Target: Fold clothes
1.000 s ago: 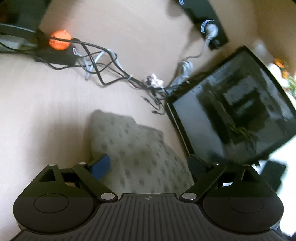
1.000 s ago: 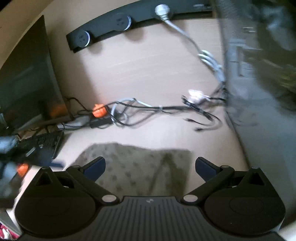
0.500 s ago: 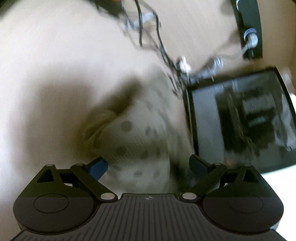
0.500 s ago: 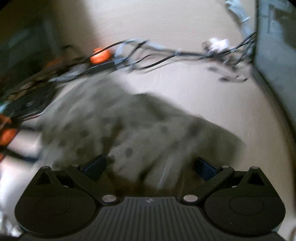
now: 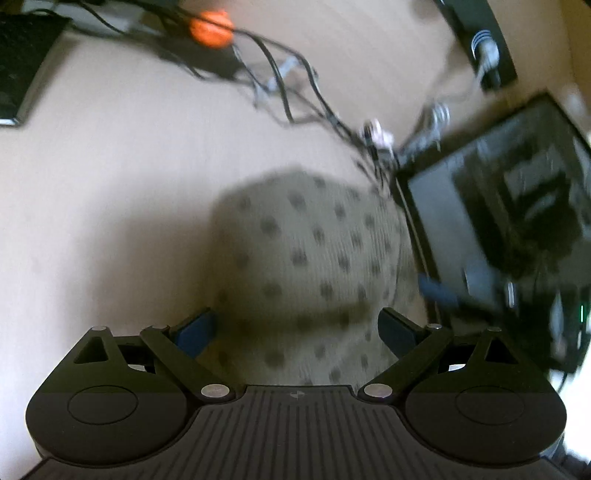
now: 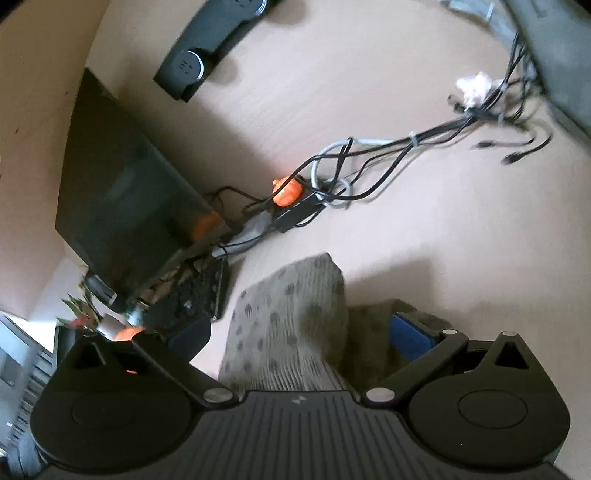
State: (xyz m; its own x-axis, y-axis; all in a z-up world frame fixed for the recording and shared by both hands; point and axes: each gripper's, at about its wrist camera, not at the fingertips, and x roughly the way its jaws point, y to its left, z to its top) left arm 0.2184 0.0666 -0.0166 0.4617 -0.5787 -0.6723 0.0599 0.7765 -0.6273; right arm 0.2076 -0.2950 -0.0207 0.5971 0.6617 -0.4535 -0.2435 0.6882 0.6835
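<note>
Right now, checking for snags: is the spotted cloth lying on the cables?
No, in the right wrist view the cloth lies apart from the cables, bare table between them.

Looking down along each pair of fingers (image 5: 395,328) from close above the worktop (image 5: 110,192), with the spotted cloth (image 5: 306,258), cable bundle (image 6: 369,162) and orange ball (image 5: 211,23) shared by both views.

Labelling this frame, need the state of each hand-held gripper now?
Left hand-held gripper: open, fingers either side of the spotted cloth, not clamped.
Right hand-held gripper: open, the cloth lies between its fingers.
</note>
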